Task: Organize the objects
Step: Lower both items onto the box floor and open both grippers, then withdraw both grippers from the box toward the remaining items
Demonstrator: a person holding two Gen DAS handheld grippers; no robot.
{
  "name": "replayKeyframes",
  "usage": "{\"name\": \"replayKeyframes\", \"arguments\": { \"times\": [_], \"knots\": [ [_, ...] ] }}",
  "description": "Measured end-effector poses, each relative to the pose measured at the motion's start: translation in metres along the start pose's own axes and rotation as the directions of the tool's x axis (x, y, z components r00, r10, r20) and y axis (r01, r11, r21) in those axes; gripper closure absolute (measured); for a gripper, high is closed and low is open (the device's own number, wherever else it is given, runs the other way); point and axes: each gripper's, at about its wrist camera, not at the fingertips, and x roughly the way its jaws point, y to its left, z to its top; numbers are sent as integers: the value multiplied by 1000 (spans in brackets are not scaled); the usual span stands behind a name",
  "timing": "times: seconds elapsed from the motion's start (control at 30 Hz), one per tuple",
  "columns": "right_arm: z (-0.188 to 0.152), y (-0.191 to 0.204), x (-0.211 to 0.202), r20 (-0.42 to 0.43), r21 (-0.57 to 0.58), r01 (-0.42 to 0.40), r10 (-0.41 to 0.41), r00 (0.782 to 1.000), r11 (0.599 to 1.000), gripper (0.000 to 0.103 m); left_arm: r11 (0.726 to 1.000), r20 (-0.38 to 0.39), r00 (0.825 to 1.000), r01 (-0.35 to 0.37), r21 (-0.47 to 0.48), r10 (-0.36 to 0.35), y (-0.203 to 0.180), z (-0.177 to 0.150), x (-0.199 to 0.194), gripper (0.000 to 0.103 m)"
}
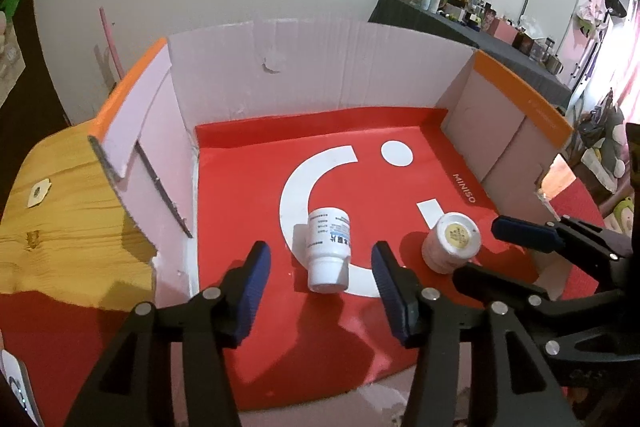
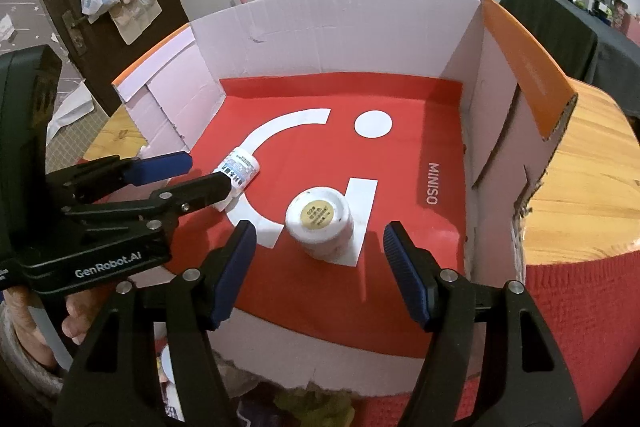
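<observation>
Red mat [image 1: 248, 187]: bottle [image 1: 328, 251] between open jaws.

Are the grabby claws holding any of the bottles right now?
No. Both are open and empty. The white bottle lies between the left gripper fingers, untouched. The jar stands free in front of the right gripper.

A wooden table [image 2: 580, 187] carries an open cardboard box [image 2: 332, 27] with white walls and orange flaps. On the box's red floor, one white bottle [image 1: 329, 251] lies on its side, and a white jar [image 2: 320, 223] stands nearby, apart from it.
</observation>
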Motion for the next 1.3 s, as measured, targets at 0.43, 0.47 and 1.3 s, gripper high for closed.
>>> {"name": "replayKeyframes", "arguments": {
  "times": [0.43,0.47,1.3],
  "knots": [
    [-9,9,-23,46,-21,24,-23,999,999,26,1000,66,997,-26,15,25,-5,-14,-33,32],
    [-10,9,-25,49,-20,26,-25,998,999,26,1000,70,997,-29,11,28,-4,-16,-35,31],
    [-49,23,-72,169,22,45,-48,984,999,16,1000,124,992,-20,-4,20,-15,-62,-69,16]
  ]
}}
